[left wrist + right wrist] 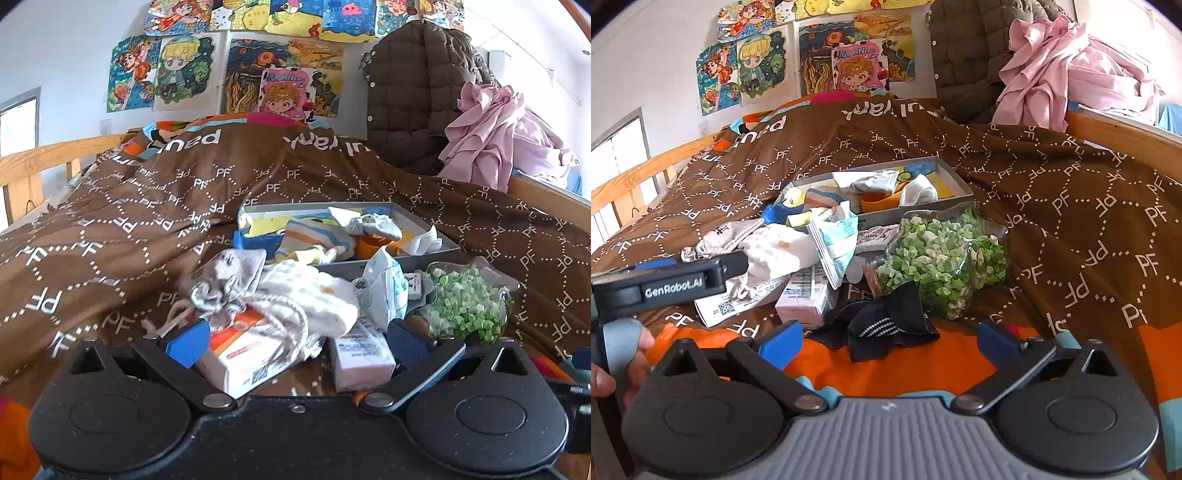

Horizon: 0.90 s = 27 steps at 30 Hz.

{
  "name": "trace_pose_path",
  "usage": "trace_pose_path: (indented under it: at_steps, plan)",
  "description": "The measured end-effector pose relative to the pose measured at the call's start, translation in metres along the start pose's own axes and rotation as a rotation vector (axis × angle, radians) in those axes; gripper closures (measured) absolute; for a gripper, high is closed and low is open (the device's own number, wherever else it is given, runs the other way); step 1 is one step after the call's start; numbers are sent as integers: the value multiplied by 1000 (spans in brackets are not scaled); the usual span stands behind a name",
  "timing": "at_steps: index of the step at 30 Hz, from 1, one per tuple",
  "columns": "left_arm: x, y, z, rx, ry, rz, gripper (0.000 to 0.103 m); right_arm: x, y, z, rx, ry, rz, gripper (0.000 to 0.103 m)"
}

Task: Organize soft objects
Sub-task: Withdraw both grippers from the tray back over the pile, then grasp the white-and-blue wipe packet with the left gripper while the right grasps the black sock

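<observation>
In the left wrist view my left gripper [299,343] is open over a pile on the brown bedspread. A white drawstring pouch [310,299] and an orange-and-white carton [243,358] lie between its blue fingertips [188,343], with a grey sock [229,277] just beyond. A grey tray [343,264] behind holds a striped sock [314,236] and other small cloths. In the right wrist view my right gripper [888,345] is open, low over the orange patch. A black sock [890,325] lies just ahead between its fingers. The left gripper [676,284] reaches in from the left toward the white pouch [779,251].
A glass jar of green and white paper stars [945,258] lies right of the pile. A wipes pack [384,291] and a pink tissue packet [364,360] sit nearby. A quilted coat [417,99] and pink cloth [491,129] are heaped at the back right. A wooden bed rail [44,158] runs on the left.
</observation>
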<state>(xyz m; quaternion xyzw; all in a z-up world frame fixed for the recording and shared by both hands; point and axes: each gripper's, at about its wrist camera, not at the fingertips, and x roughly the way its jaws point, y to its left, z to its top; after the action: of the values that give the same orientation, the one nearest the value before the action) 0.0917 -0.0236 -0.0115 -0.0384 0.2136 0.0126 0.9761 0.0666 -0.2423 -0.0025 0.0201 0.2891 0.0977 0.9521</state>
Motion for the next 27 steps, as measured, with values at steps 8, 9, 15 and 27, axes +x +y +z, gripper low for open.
trace_pose_path:
  at_steps: [8,9,15,27]
  plan:
    - [17,-17,11,45,-21,-33,1,11,-6,1,17,13,-8,0]
    - [20,-19,13,52,-22,-38,1,14,-7,1,18,15,-12,0]
    - [42,-31,22,107,-23,-91,1,36,-17,3,32,20,-34,0]
    - [90,-52,28,198,14,-161,1,83,-11,1,-80,26,22,0]
